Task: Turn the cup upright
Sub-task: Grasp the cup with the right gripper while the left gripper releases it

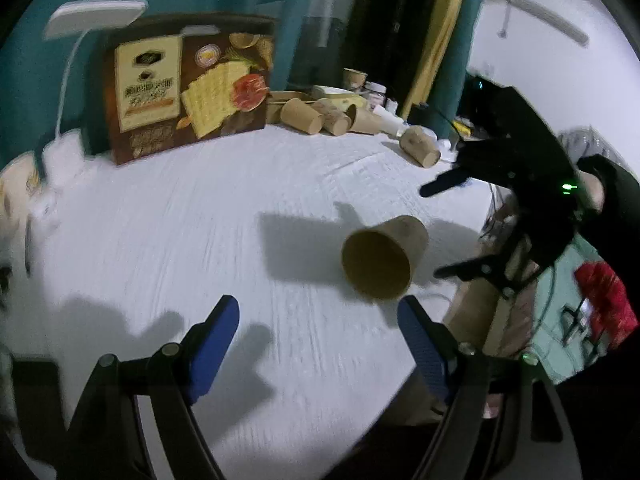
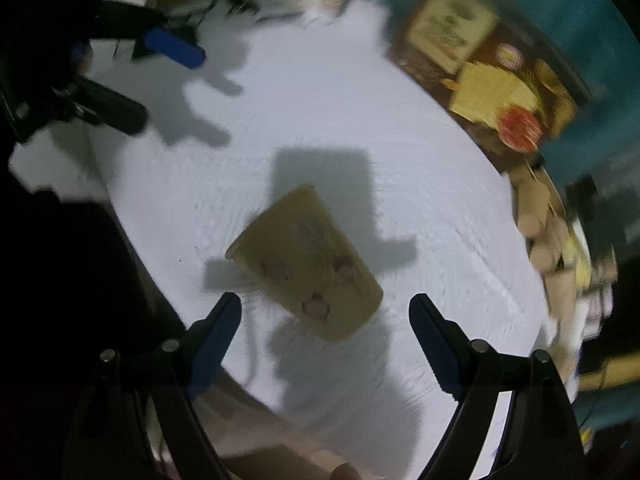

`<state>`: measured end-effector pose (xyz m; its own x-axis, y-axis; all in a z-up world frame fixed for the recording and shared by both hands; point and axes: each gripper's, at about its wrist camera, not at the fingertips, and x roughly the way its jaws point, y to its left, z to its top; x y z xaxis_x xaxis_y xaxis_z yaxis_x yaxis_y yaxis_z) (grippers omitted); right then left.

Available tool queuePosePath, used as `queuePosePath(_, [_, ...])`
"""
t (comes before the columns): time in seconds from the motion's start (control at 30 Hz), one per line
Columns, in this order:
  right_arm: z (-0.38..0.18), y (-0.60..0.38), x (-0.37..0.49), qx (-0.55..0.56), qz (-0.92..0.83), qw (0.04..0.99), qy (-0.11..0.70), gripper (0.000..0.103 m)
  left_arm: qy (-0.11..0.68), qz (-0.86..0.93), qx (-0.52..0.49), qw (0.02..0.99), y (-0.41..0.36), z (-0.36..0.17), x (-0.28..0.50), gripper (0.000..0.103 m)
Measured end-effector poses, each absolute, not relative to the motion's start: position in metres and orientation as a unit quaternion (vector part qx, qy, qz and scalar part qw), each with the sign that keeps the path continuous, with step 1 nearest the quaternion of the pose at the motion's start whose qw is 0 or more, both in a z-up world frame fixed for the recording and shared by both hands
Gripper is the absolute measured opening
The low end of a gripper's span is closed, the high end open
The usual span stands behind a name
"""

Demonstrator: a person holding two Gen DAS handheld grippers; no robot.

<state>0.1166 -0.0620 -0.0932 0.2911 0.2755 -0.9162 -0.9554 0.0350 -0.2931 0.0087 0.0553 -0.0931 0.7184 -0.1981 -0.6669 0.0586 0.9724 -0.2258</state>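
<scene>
Both tongs stand wide open with nothing between the pads. Your left gripper point(image 1: 318, 330) shows its blue fingers at the bottom of its own view, bare cloth between them; your right gripper point(image 2: 325, 330) does the same in its view. Neither touches the cup point(image 1: 382, 262).

That cup sits right of centre in the left view, tilted, its open mouth turned toward the lens. In the right view it lies just above the finger gap, mouth toward the left, base toward the lower right. Blur keeps you from telling whether it rests on the cloth or is tipping, so treat it as not yet upright.

With both sets of jaws spread on either side, I judge you are placed to close in on the cup wall from one side or the other.

Mind the surroundings: spare cups point(image 1: 316, 116) lie heaped at the top centre of the left view, a printed box point(image 1: 188, 88) stands at upper left beside a white lamp point(image 1: 94, 18), and the table edge point(image 1: 448, 312) runs close by the cup at lower right. A nudge could roll it off.
</scene>
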Motion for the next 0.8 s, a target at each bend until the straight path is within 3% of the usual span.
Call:
queuePosePath(0.23, [-0.117,-0.024,0.113,-0.6,0.494,0.53,0.34,0.084,0.368,-0.063,-0.137,0.917,0.076,-0.114,-0.004,0.082])
queuePosePath(0.5, [-0.136,0.002,0.107,-0.643,0.493,0.476,0.342,0.084,0.351,-0.052,-0.17,0.919,0.104,-0.121,-0.018,0.082])
queuePosePath(0.63, [-0.145,0.005,0.107,-0.66,0.489,0.454,0.345,0.068,0.348,-0.051,-0.177,0.919,0.11,-0.123,-0.019,0.082])
queuePosePath(0.8, [-0.143,0.007,0.105,-0.652,0.489,0.463,0.348,0.066,0.345,-0.05,-0.181,0.92,0.113,-0.123,-0.019,0.082])
